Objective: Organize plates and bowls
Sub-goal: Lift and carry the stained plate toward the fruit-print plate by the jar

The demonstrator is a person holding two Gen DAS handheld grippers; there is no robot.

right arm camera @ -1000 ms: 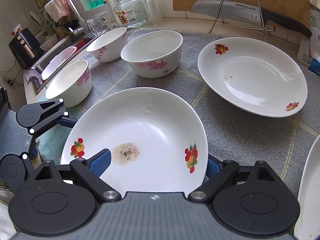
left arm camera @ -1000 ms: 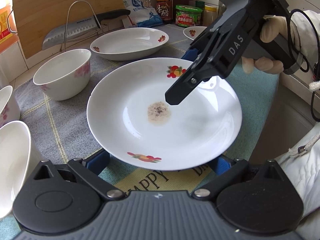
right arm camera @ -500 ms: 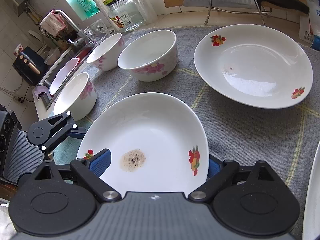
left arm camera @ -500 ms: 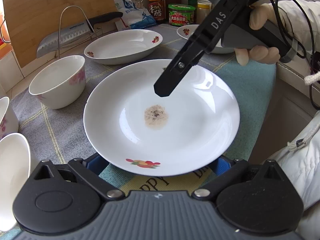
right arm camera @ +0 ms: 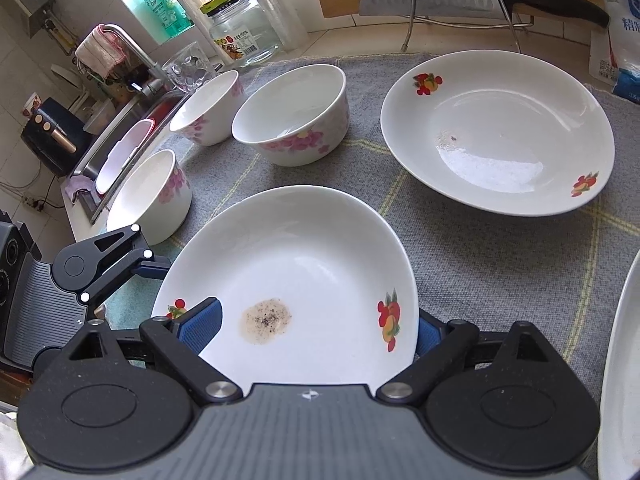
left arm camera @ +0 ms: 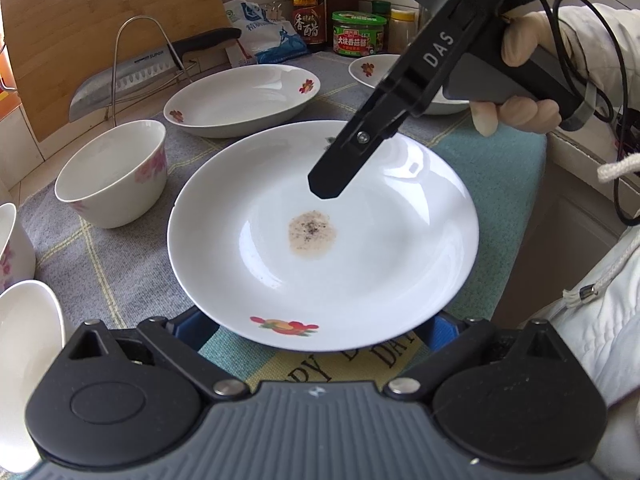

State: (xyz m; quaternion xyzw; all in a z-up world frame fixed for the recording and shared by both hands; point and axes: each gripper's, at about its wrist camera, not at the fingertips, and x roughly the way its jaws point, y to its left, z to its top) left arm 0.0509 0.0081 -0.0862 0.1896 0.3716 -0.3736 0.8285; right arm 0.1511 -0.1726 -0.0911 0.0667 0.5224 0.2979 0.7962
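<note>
White is the colour of the plate [left arm camera: 360, 272] I am working on, and it has a brown speckled stain in its middle and small fruit pictures on its rim. It lies on a cloth mat [right arm camera: 480, 260] on the bench [right arm camera: 352, 42], right in front of both tools. My left tool [left arm camera: 316, 328] has its two blue pads far apart. The near rim of the plate covers their tips, so I cannot tell if they touch it, but they are not squeezing it. My right tool [right arm camera: 314, 328] is spread wide too. One pad hangs over the inside of the plate, close to the stain, and the other sits just outside the rim, half hidden. Nothing is pinched. A gloved hand [left arm camera: 520, 76] holds that tool's handle past the far rim of the plate. Behind the plate lies a second plate [right arm camera: 500, 132] with a tiny stain. A third plate [left arm camera: 372, 68] peeks out behind the right tool. Three flowered bowls [right arm camera: 292, 116] stand in a group beside the plate, the nearest one just past its rim. Farther behind the plate, a big knife [left arm camera: 132, 68] rests on a wire rack in front of a wooden board [left arm camera: 100, 20].
</note>
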